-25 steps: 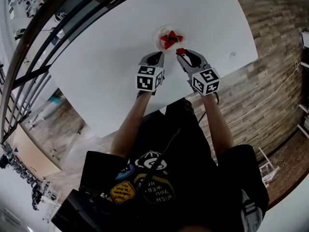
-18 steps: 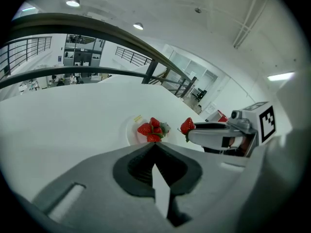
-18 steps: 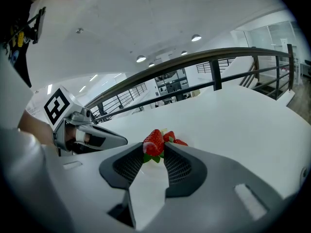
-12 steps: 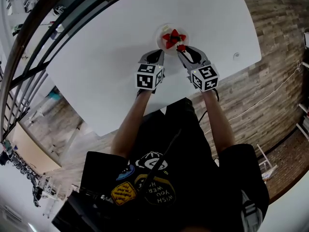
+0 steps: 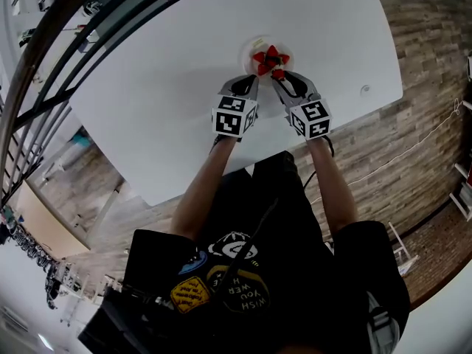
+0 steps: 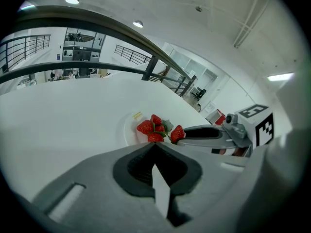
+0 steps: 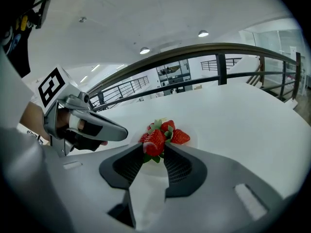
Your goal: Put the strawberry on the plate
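Note:
A small white plate (image 5: 248, 49) on the white table holds a cluster of red strawberries (image 5: 267, 56), also seen in the right gripper view (image 7: 174, 132) and the left gripper view (image 6: 149, 128). My right gripper (image 5: 278, 79) is shut on one more strawberry (image 7: 154, 142), held by its tips right at the plate's near edge (image 5: 278, 73). My left gripper (image 5: 249, 84) hovers just left of it, short of the plate, jaws together and empty (image 6: 155, 145). The plate's rim (image 6: 128, 130) shows beyond them.
The white table (image 5: 162, 87) stretches left and far; its near edge runs just behind both grippers. A small round mark (image 5: 365, 90) sits near the right table edge. Wood floor (image 5: 413, 124) lies to the right, a dark railing (image 5: 44, 72) to the left.
Both grippers have moved forward toward the plate. The strawberry in the right gripper has come from short of the plate to its near edge.

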